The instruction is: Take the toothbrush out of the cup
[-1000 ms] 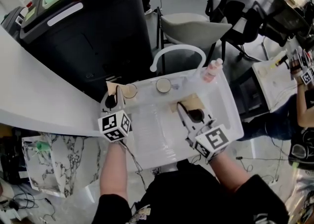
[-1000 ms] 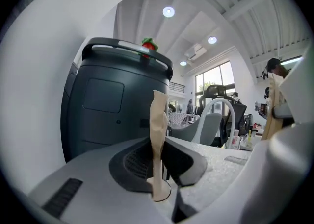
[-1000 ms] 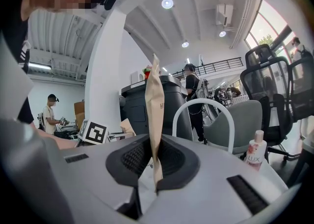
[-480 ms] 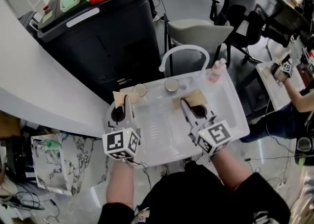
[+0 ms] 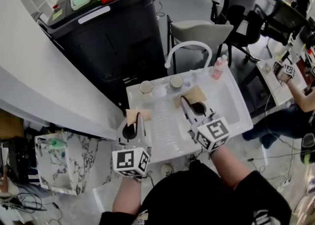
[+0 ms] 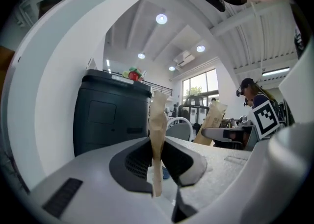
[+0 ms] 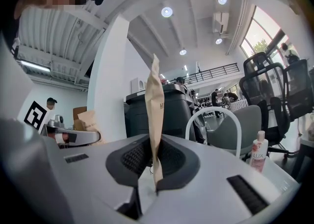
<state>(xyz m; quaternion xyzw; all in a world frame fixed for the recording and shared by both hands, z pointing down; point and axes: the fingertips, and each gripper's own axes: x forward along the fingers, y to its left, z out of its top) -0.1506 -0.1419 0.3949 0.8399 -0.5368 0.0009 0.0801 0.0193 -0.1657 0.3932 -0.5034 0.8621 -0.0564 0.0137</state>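
Left gripper: clamped on a brown paper packet. Right gripper: likewise, on a second packet. Cup: ahead; Right gripper nearer. Toothbrush: not discernible.

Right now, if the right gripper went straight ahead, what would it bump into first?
Probably the black cabinet, which is straight behind the paper packet in its jaws. How far away it is I can't tell.

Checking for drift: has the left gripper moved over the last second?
Yes. The left gripper pulled back toward the person, away from the cup at the tray's far left corner.
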